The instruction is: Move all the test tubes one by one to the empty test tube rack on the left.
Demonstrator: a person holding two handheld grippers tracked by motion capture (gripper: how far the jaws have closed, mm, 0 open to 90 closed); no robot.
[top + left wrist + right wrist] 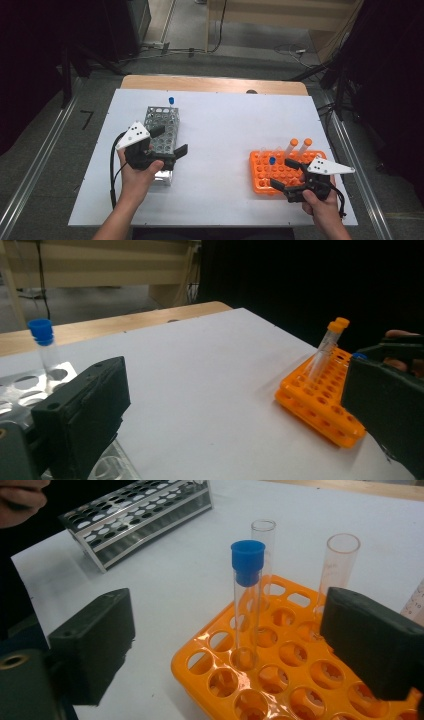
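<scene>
Blue-capped tube [247, 600] stands in my orange rack [220, 652], between my right gripper's [289, 176] wide, empty jaws. Left gripper [167, 143] open, empty; one blue tube [171, 101] already in metal rack [162, 125].

Capped tube [247, 600] in right-hand rack [220, 652]

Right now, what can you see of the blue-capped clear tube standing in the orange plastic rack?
The blue-capped clear tube is a slim see-through tube that looks empty, closed by a blue plastic cap. It stands upright in a hole near the orange plastic rack's front corner, seated by its base. It sits between the right gripper's open black jaws, which do not touch it. Uncapped clear tubes stand behind it.
</scene>
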